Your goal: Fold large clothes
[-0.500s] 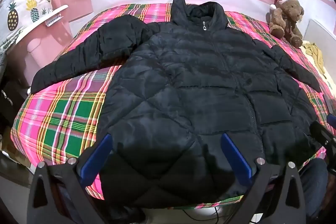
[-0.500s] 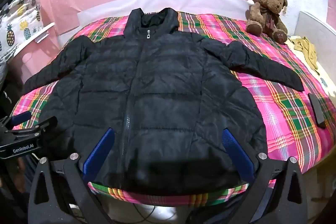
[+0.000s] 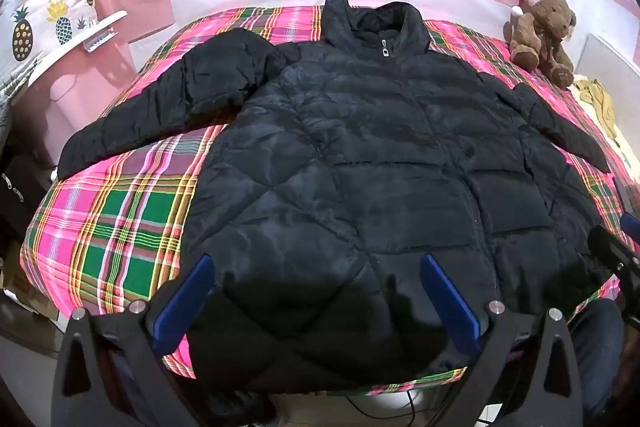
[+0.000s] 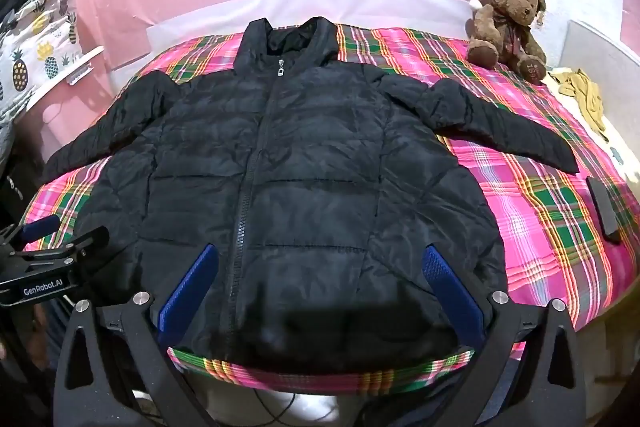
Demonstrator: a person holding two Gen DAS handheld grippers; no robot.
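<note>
Two grippers hang wide open over the near hem of a black puffer jacket [image 4: 304, 167], nothing between their blue pads: the left gripper [image 3: 316, 299] at the bottom of its own view, the right gripper [image 4: 320, 291] likewise. The jacket lies face up, zipped, collar toward the top of the frame, spread on a pink-and-green plaid bedspread [image 3: 112, 227], both sleeves angled outward and down.

Folding has not begun, by the look of it. A sensible first move is to take one sleeve near its cuff, pinch the padded fabric deep between the pads so the slippery shell does not slide out, and lay it across the chest; the quilting will spring back, so a flat press helps.

Only the right wrist view shows a dark flat device [image 4: 604, 211], perhaps a phone, at centre right beyond the cuff, and the other tool's body at lower left. Only the left wrist view shows the full sleeve [image 3: 160, 115] at centre left. Both show a teddy bear [image 4: 508, 23] in a Santa hat at upper right
</note>
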